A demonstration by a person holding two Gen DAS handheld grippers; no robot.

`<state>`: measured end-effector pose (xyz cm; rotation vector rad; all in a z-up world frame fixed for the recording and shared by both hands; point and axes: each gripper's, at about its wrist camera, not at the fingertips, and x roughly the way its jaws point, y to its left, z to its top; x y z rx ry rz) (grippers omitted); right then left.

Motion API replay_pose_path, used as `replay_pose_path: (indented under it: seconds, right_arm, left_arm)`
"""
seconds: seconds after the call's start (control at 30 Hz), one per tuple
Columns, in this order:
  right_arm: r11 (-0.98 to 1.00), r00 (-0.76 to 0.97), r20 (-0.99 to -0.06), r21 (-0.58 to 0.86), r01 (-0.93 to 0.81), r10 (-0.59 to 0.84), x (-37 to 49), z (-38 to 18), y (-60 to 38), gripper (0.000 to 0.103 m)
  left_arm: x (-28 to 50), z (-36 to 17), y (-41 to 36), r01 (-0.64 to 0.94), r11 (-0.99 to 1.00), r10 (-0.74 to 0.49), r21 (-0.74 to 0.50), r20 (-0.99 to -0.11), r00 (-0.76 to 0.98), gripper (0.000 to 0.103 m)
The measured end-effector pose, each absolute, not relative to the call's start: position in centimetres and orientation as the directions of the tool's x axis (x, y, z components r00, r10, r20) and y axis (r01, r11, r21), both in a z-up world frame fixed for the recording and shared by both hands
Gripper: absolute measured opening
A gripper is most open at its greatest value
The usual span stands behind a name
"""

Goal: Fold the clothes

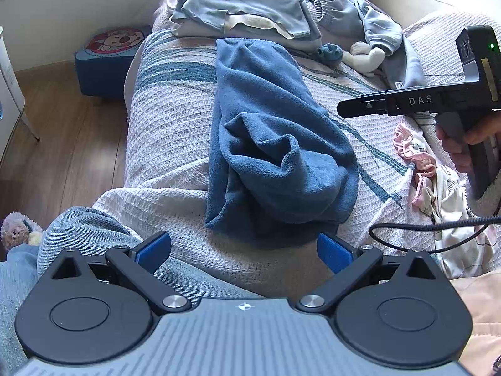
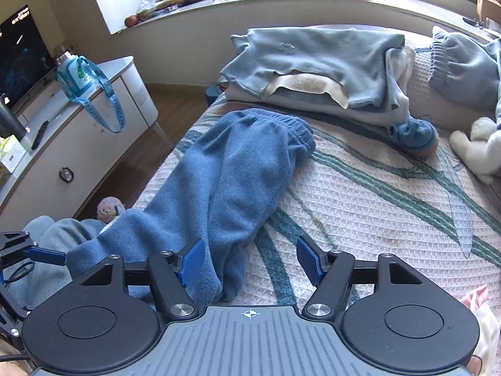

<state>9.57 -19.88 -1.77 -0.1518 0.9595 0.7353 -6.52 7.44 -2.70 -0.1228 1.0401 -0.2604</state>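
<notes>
Blue fleece trousers (image 1: 275,144) lie lengthwise on the bed's white waffle blanket (image 1: 169,119), their near end bunched in folds. My left gripper (image 1: 244,250) hovers open just short of that near end, nothing between its blue pads. My right gripper (image 1: 341,108) shows side-on at the right, above the blanket beside the trousers. In the right wrist view the trousers (image 2: 231,169) run from the elastic waistband at the far end to the leg ends, which lie loosely between the spread fingers of my right gripper (image 2: 250,260). It is open; the pads do not press the cloth.
A stack of folded pale blue clothes (image 2: 313,59) sits at the far end of the bed. A grey-blue garment (image 2: 463,62), a white plush toy (image 2: 479,147) and a blue knitted bootie (image 2: 413,138) lie at the right. A pink-white garment (image 1: 438,181) lies near the right hand. A cabinet (image 2: 78,125) stands left.
</notes>
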Motion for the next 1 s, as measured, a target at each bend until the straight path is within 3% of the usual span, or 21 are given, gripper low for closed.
replay_pose_path:
  seconds: [1.0]
  right_arm:
    - [0.764, 0.35, -0.791, 0.216, -0.608, 0.502, 10.8, -2.9, -20.1, 0.068]
  left_arm:
    - [-6.6, -2.9, 7.0, 0.172, 0.956, -0.292, -0.238, -0.837, 0.464, 0.101]
